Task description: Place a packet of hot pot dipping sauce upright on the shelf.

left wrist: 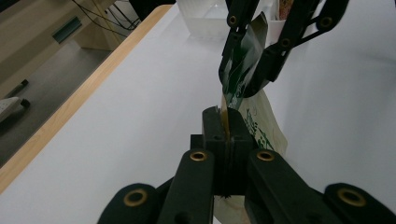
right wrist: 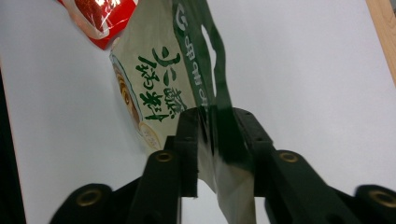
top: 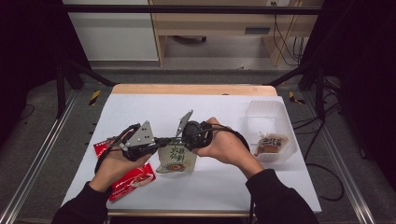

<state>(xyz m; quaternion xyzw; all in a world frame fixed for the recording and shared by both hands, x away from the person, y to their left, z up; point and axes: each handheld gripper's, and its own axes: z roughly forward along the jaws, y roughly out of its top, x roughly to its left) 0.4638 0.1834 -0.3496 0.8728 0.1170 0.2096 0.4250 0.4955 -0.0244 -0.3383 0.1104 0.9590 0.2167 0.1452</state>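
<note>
near the middle of the white table (top: 219,116), a cream and green food pouch (top: 176,159) hangs between the two grippers, its lower part resting toward the person's side of the sheet. the left gripper (top: 156,143) comes in from the left, and its jaws are pressed together on one top corner of the pouch; in the left gripper view the thin edge of the pouch (left wrist: 261,121) runs straight into the closed gap between the jaws of the left gripper (left wrist: 226,126). the right gripper (top: 180,135) comes in from the right, held in the person's right hand (top: 227,147). no earlier picture sits beside this one, so just the stance: in the right gripper view the jaws of the right gripper (right wrist: 219,126) stand on either side of the pouch's dark green top strip (right wrist: 205,65), close against it, with the film between them; whether the pads already press on it i cannot tell for sure.

beside the left hand (top: 114,163) lies a red packet (top: 133,179), flat on the table, just left of the pouch. a corner of it shows in the right gripper view too (right wrist: 95,18). at the right edge of the table stands a clear plastic box (top: 268,112) with another small packet (top: 271,143) lying in its near end, well apart from the pouch.
</note>
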